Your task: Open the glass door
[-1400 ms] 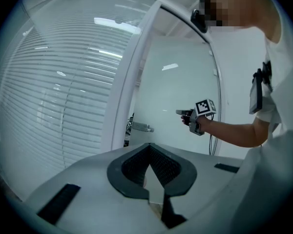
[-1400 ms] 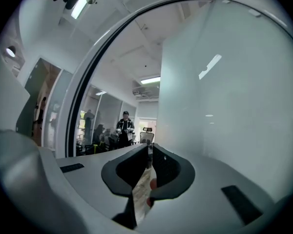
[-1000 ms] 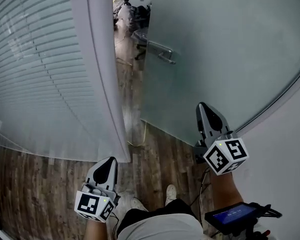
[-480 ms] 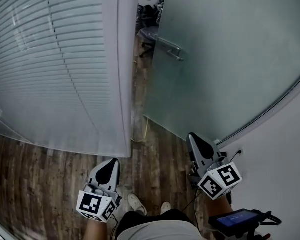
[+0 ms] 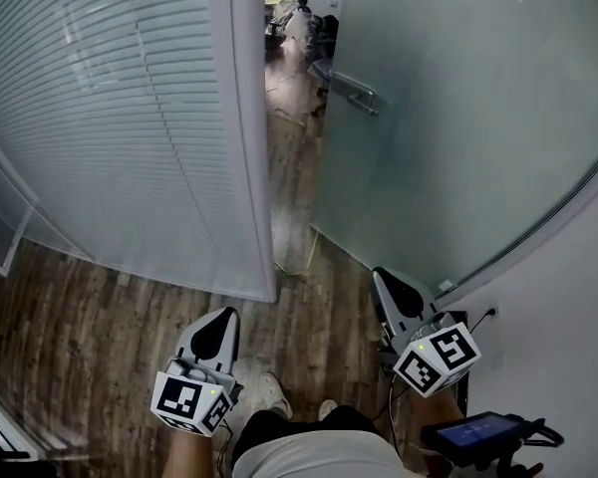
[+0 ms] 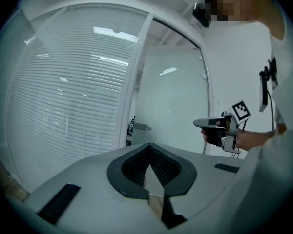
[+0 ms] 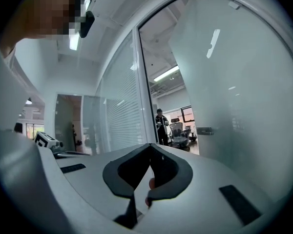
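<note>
At the left is the wall with blinds (image 5: 120, 127). Before it the left gripper (image 5: 217, 325) has its jaws pressed together on nothing. Past the white frame (image 5: 249, 137) the glass door (image 5: 458, 118) stands open, its handle (image 5: 354, 90) well apart from both grippers. The right gripper (image 5: 391, 289), also closed and empty, is near the door's bottom edge. I think its hard tip could knock the glass, or the unheld door could swing back.
</note>
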